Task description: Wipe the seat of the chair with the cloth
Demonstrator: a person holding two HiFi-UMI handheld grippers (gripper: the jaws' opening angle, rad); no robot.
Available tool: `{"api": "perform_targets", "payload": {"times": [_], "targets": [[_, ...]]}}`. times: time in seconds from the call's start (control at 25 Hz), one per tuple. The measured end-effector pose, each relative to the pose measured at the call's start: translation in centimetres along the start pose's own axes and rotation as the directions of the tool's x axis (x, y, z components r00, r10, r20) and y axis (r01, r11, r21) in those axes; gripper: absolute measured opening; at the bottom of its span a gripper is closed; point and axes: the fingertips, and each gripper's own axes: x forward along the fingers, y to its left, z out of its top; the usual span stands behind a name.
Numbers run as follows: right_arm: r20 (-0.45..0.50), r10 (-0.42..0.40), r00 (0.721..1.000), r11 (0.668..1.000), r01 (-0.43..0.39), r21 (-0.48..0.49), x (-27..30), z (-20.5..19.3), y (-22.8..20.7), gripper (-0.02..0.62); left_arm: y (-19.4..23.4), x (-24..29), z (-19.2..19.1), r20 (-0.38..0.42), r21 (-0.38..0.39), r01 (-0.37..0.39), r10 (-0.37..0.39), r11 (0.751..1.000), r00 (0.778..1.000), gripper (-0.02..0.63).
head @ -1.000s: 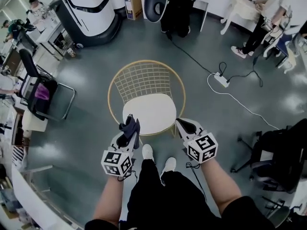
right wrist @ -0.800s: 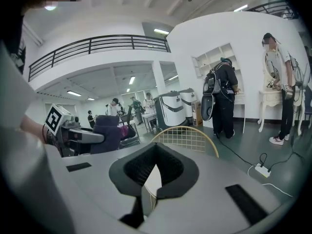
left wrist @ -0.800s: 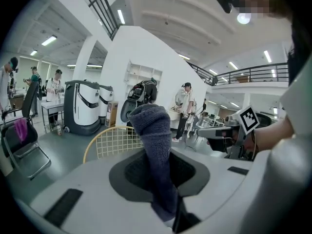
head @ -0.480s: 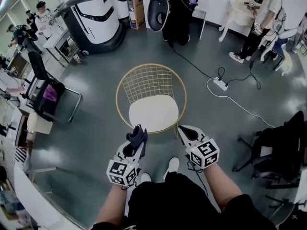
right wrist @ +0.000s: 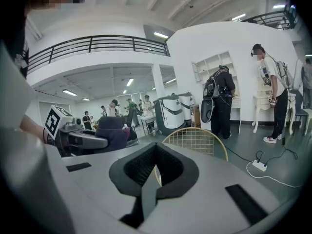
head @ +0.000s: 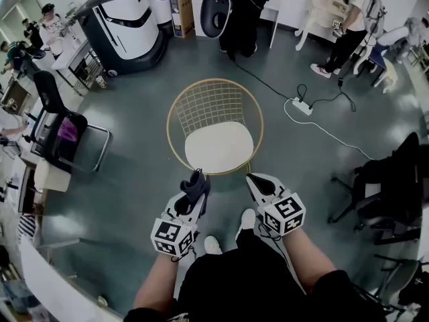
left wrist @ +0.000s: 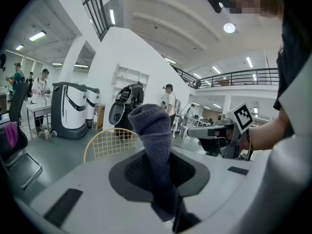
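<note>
Cloth (left wrist: 155,145), dark blue and bunched, stands upright, pinched in the clenched left claw (head: 194,196), just short of the white seat (head: 219,147) of the wire-backed chair (head: 212,106). The right claw (head: 254,181) is closed on nothing, near the seat's front edge.

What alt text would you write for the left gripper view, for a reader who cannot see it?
The left tongs are shut on a dark blue cloth that sticks up past their tips. Behind it stands a gold wire chair, and the right tongs hover at the right.
</note>
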Motion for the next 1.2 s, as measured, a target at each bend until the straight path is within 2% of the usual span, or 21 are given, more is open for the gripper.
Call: {"api": "perform_targets", "payload": {"times": [0.24,0.68,1.2], "targets": [[-0.005,-0.022,1.0,1.0,0.022,-0.02,-1.0,-1.3,4.6,0.012,0.2,-3.5,-1.7,0.004,0.004,0.041,-0.041,0.999,0.999,0.087],[-0.005,-0.07,0.998,0.997,0.07,-0.014,-3.9,-4.1,9.6,0.012,-0.9,-8.5,-3.8,0.006,0.028,0.094,-0.094,0.995,0.996,0.087],[-0.008,-0.071,0.997,0.997,0.071,-0.014,-5.3,-4.9,11.7,0.012,-1.8,-10.1,-4.0,0.009,0.04,0.112,-0.113,0.993,0.994,0.087]]}}
